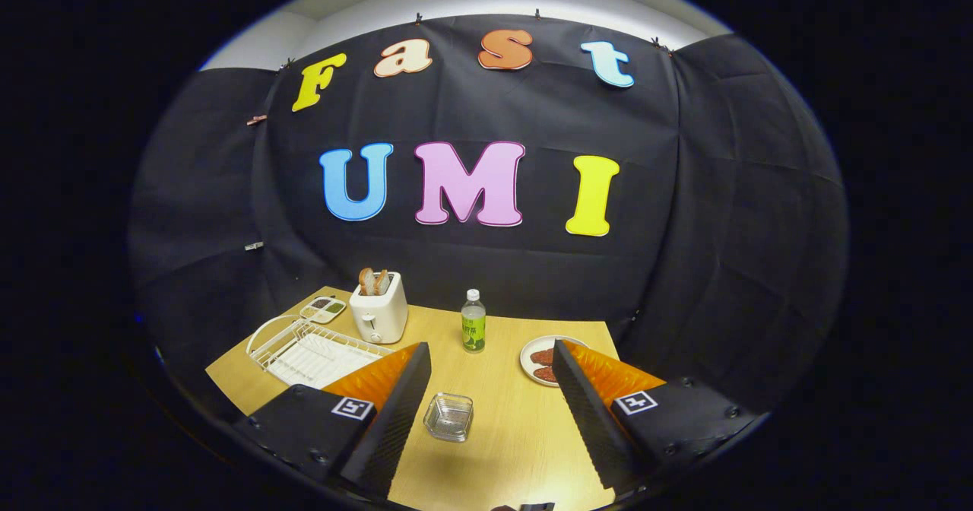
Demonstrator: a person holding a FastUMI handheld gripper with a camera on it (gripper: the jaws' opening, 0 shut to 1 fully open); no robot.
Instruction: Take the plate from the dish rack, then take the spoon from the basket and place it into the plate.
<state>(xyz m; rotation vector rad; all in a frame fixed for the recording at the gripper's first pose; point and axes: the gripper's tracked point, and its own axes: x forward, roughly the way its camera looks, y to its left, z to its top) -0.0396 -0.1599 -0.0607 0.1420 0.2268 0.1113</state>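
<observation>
Two fingers of my gripper stand wide apart over a wooden table, holding nothing and touching nothing. Between them, on the bare wood, I see a small glass dish. Just past the right finger sits a plate with dark reddish pieces on it. Beyond the left finger lies a white wire rack; I cannot tell whether it holds a plate. Behind the rack stand a white toaster with bread in its slots and a small divided tray. A green-labelled bottle stands mid-table, ahead of the gap. Black cloth walls the booth behind.
</observation>
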